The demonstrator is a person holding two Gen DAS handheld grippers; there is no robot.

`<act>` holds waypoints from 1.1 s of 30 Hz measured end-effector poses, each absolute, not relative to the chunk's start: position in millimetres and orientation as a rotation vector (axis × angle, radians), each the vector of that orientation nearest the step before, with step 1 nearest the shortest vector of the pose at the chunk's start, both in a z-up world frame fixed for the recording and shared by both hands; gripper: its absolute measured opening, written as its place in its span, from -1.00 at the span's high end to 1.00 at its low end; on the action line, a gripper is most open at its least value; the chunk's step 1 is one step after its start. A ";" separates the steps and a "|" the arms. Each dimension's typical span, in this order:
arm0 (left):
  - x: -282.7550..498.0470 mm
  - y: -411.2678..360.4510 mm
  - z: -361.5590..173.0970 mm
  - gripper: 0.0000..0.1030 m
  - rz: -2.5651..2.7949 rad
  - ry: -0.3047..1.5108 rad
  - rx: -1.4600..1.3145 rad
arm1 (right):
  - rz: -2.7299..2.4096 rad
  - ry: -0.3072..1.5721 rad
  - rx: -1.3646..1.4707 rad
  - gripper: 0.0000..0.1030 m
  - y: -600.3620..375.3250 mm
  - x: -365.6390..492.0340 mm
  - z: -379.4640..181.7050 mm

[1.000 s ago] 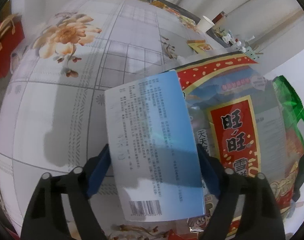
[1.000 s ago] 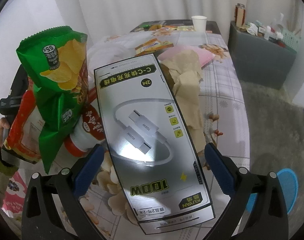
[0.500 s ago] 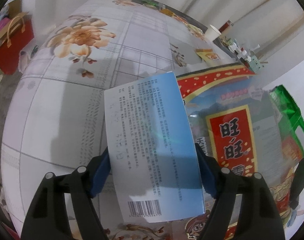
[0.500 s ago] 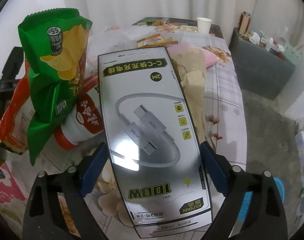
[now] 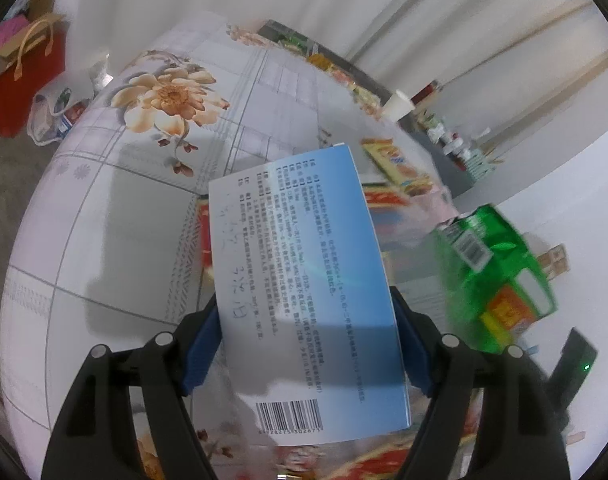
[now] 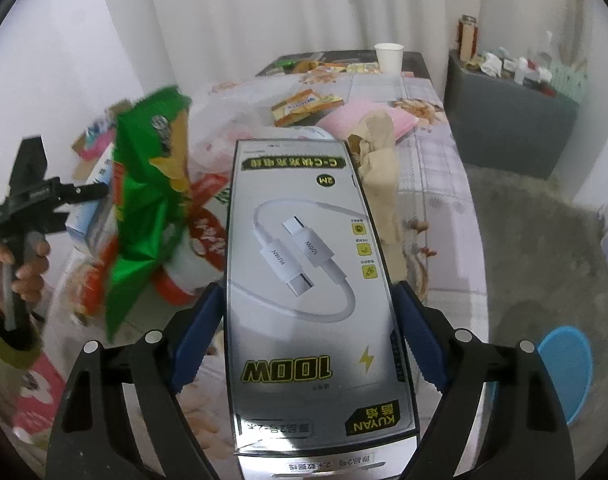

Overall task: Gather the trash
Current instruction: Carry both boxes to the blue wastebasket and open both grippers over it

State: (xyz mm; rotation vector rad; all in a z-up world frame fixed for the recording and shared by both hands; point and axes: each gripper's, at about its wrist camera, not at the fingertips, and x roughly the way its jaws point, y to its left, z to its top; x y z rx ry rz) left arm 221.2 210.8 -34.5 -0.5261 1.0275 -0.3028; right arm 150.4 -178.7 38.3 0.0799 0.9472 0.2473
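My left gripper [image 5: 304, 308] is shut on a blue-and-white printed box [image 5: 295, 248] with a barcode, held above the flowered tablecloth [image 5: 115, 216]. My right gripper [image 6: 308, 292] has a grey cable box [image 6: 304, 240] between its jaws, which are closing; the blue pads [image 6: 207, 316] touch its long edges. A green chip bag [image 6: 143, 200] shows blurred in the air between the two grippers, also visible in the left wrist view as the green chip bag [image 5: 492, 264]. In the right wrist view a hand [image 6: 23, 264] holds the left gripper [image 6: 35, 208] at far left.
A white tub with a red label [image 6: 195, 256], crumpled brown paper [image 6: 380, 168], a pink pad [image 6: 368, 120], a yellow wrapper [image 6: 304, 106] and a paper cup [image 6: 388, 56] lie on the table. A grey cabinet [image 6: 512, 120] and blue bin [image 6: 564, 368] stand right; a red bag [image 5: 27, 76] sits on the floor.
The right jaws have drawn in from a clear gap until the pads meet the cable box. The left gripper rose with its box; the red snack bag behind it slipped mostly from view.
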 end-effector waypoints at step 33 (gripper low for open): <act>136.7 195.2 6.3 -0.45 -0.406 0.949 -0.475 | 0.086 1.125 0.018 -0.55 -148.4 102.1 -16.6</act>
